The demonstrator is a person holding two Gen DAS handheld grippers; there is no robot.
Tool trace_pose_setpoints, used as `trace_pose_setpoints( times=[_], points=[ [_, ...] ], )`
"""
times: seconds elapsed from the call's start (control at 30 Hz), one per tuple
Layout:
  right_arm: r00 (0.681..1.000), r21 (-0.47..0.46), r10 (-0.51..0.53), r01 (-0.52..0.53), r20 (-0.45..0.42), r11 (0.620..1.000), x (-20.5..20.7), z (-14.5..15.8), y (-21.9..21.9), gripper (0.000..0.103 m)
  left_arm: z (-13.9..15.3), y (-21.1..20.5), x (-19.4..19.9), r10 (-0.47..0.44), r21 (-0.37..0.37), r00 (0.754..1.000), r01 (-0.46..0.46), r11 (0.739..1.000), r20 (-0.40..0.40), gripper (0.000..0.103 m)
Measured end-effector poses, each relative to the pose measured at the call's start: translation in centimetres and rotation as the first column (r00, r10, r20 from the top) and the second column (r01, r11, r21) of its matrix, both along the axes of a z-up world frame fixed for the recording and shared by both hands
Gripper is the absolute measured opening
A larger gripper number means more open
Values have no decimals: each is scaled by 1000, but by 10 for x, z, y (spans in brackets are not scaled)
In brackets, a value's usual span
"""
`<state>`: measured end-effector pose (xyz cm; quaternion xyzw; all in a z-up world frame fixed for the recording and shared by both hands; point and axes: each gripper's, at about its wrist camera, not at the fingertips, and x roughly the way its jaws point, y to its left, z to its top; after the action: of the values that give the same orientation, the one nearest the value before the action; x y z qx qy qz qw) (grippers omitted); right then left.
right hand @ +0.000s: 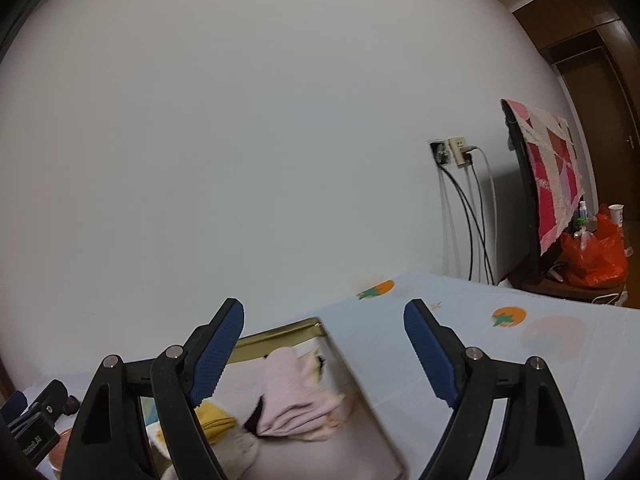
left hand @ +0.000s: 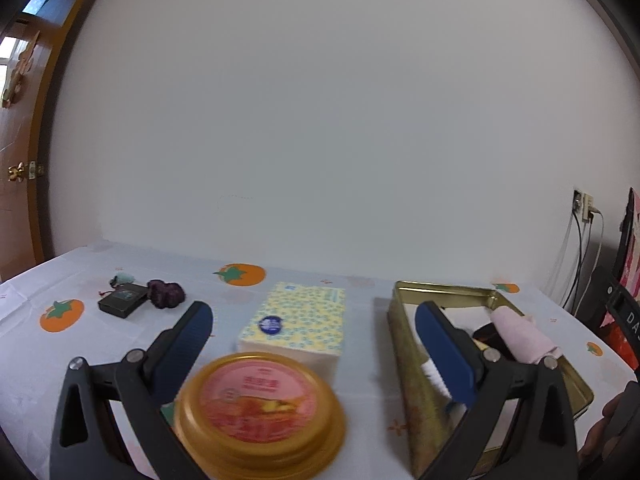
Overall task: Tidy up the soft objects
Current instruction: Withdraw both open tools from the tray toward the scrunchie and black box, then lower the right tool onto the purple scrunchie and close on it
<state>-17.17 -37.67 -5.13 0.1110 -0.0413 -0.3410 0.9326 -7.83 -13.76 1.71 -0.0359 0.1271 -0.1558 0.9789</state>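
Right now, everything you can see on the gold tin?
The gold tin is a shallow rectangular metal tray with low, shiny, slightly worn walls and no lid on it. It lies flat on the tablecloth, right of the tissue pack and apart from it. Inside lie a folded pink cloth, something yellow and something dark; the floor looks white. No jaws touch it.

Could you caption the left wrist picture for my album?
Open left gripper hovers over a round gold-rimmed container, tissue pack and gold tin holding pink cloth.
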Motion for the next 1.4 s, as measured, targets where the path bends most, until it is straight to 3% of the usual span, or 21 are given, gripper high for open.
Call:
trace_pose_setpoints(
  times=[0.63,1.0,1.23,1.4],
  points=[
    [972,13,231,-230,-34,973,55,-12,105,84,1,76,30,134,94,990,-138,986,46,103],
    [935,-19,348,-350,-74,937,96,-17,175,84,-4,151,71,258,87,966,-255,963,-14,103],
    [907,-16,406,-410,-109,912,119,-22,212,84,-7,194,96,337,89,941,-333,939,-37,103],
    [888,-4,437,-442,-143,897,141,-23,231,84,-6,216,122,413,168,910,-410,896,16,103]
  ],
)
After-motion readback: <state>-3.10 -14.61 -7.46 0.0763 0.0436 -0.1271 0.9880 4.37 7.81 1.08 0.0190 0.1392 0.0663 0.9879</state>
